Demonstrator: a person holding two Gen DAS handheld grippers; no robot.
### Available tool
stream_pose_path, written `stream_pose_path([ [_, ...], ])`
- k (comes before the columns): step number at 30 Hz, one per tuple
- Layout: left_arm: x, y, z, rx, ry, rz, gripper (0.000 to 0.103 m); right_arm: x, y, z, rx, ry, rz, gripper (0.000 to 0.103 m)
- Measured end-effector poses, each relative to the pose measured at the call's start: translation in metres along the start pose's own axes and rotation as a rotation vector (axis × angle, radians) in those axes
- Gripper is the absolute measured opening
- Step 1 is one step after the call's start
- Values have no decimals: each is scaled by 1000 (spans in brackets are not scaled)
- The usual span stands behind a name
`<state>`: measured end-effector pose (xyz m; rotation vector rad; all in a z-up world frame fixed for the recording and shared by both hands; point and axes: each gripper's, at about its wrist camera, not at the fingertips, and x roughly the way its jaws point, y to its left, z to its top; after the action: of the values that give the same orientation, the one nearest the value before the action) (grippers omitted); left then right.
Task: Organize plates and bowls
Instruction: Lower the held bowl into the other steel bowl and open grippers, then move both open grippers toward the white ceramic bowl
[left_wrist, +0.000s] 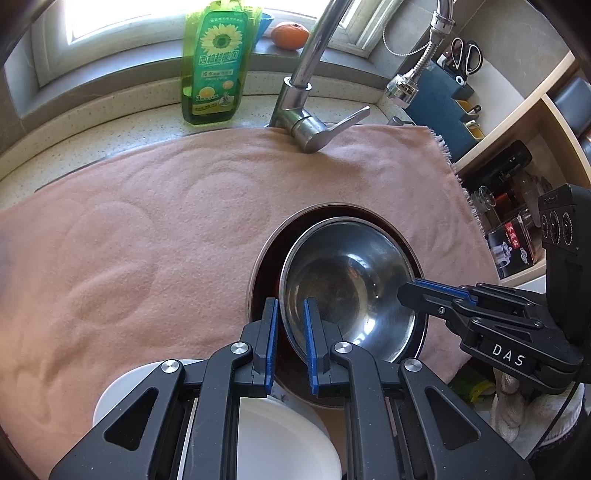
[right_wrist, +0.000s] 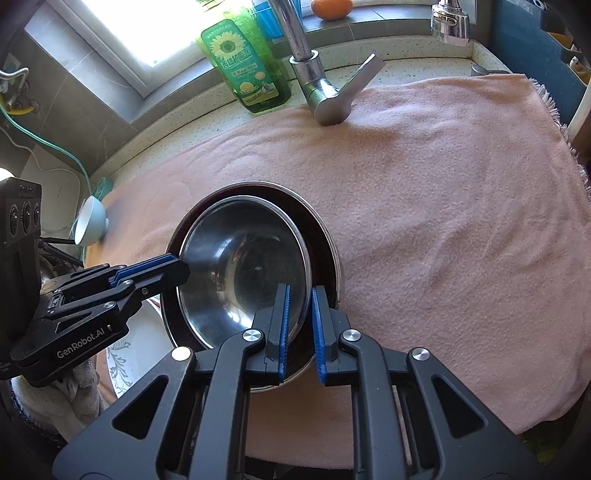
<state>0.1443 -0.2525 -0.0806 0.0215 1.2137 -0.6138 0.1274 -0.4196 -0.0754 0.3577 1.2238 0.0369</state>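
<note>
Both tools, left (left_wrist: 290, 314) and right (right_wrist: 300, 301), pinching steel bowl (left_wrist: 347, 280) rim; faucet (left_wrist: 306, 122) and green bottle (left_wrist: 214, 66) behind.

Hand-held gripper (left_wrist: 291, 343) perhaps hides most white bowl (left_wrist: 291, 443).

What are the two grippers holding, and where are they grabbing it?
Both hold the steel bowl by its rim: the left gripper on one side, the right gripper on the opposite side. It sits inside a dark bowl.

My black left gripper with blue pads (left_wrist: 291, 314) points steeply down, jaws nearly together. My matching right gripper (right_wrist: 300, 306) tilts down likewise, jaws narrow, a gloved hand (left_wrist: 513, 402) behind it.
</note>
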Motion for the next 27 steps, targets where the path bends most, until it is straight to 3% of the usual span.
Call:
stream_pose_path([
  [2,-1,1,0,0,-3,-1,12,-1,0,0,-2,-4,1,15],
  [4,-2,0,1,3,-7,-5,12,-3,1,1,-9,-13,4,25],
  [6,-5,-1,2,9,-18,-7,12,-7,2,1,-12,-26,14,43],
  [8,-8,-1,2,8,-22,-9,12,-12,4,2,-11,-45,24,52],
  [13,-13,2,2,-4,-33,-19,21,-22,5,2,-5,-77,33,62],
  [16,-17,4,2,-12,-39,-31,21,-29,6,4,12,-112,48,74],
  [18,-21,6,1,-19,-44,-35,27,-35,6,6,23,-136,51,78],
  [23,-34,16,-3,-40,-75,-32,55,-45,10,12,40,-165,55,79],
  [27,-48,28,-9,-65,-99,-22,59,-49,24,17,26,-180,67,87],
])
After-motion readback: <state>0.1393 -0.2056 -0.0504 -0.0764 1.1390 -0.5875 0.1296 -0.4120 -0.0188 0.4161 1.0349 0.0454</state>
